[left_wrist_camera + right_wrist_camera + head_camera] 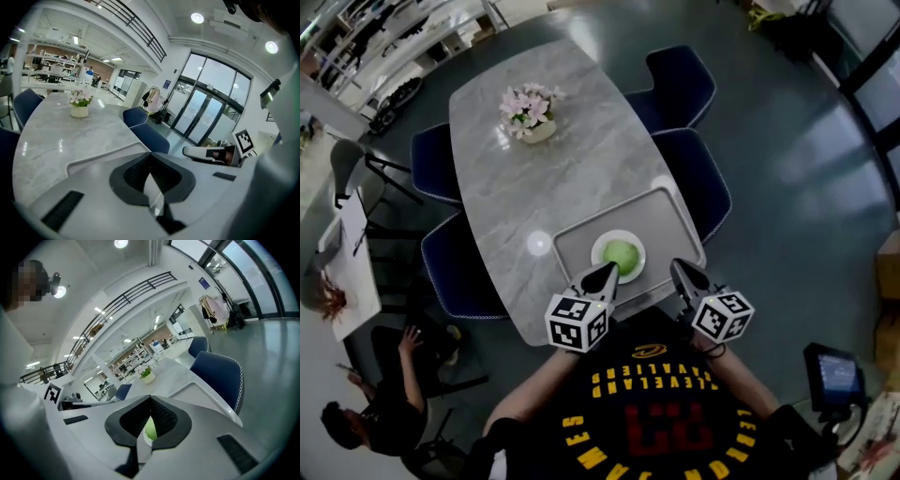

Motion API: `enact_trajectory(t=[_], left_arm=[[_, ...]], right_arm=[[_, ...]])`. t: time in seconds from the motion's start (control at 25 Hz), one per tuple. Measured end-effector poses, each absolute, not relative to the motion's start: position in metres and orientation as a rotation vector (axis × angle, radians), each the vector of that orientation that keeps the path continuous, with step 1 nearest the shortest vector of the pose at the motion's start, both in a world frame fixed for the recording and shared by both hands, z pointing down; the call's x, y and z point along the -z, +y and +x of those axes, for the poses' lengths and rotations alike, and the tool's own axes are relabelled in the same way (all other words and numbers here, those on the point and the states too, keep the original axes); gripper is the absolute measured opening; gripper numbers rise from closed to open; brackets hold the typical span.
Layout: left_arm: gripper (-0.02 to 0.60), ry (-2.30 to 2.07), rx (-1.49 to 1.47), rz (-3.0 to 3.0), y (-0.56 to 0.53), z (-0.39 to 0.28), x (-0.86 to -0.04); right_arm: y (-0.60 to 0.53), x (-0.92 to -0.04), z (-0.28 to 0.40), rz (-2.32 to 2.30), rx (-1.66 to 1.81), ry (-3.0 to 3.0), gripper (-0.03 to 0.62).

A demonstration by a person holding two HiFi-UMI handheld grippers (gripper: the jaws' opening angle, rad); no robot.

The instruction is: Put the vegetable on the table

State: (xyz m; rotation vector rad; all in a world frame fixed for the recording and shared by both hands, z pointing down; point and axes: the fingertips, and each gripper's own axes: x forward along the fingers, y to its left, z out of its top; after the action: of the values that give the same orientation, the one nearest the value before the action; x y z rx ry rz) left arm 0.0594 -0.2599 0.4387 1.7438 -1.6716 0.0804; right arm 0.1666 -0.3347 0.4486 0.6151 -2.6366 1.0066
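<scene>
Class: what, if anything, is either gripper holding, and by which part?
Nothing. The left gripper and right gripper hover with jaws together and empty; the round green vegetable sits untouched on the white plate.

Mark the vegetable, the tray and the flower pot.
vegetable (619, 253), head view, middle of its green top.
tray (667, 217), head view, bare floor near its far right corner.
flower pot (540, 134), head view, pale side below the blooms.

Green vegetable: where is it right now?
Head view: the green vegetable sits on a white plate on the grey tray, at the table's near end, just ahead of the left gripper and right gripper.
</scene>
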Motion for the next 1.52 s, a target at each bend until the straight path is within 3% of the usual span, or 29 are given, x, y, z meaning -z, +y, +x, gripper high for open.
enact_trajectory(t=[0.28, 0.52, 0.6, 0.68, 1.52], left_arm=[[0.002, -1.839, 0.006, 1.410, -0.250, 0.011, -0.463], [0.003, -1.834, 0.366, 1.217, -0.235, 0.001, -0.484], [0.037, -1.804, 0.399, 1.172, -0.231, 0.004, -0.496], [0.037, -1.786, 0.404, 1.121, -0.226, 0.008, -0.510], [0.037, -1.610, 0.205, 0.977, -0.222, -0.003, -0.613]], right_arm=[[-0.377, -0.486, 0.136, 0.434, -1.194, -2.511, 0.005], [-0.378, -0.511, 0.113, 0.249, -1.050, -2.439, 0.006], [-0.376, -0.515, 0.108, 0.219, -1.014, -2.426, 0.008], [-0.375, -0.522, 0.106, 0.182, -1.003, -2.406, 0.067], [-0.360, -0.599, 0.080, 0.104, -0.971, -2.166, 0.067]])
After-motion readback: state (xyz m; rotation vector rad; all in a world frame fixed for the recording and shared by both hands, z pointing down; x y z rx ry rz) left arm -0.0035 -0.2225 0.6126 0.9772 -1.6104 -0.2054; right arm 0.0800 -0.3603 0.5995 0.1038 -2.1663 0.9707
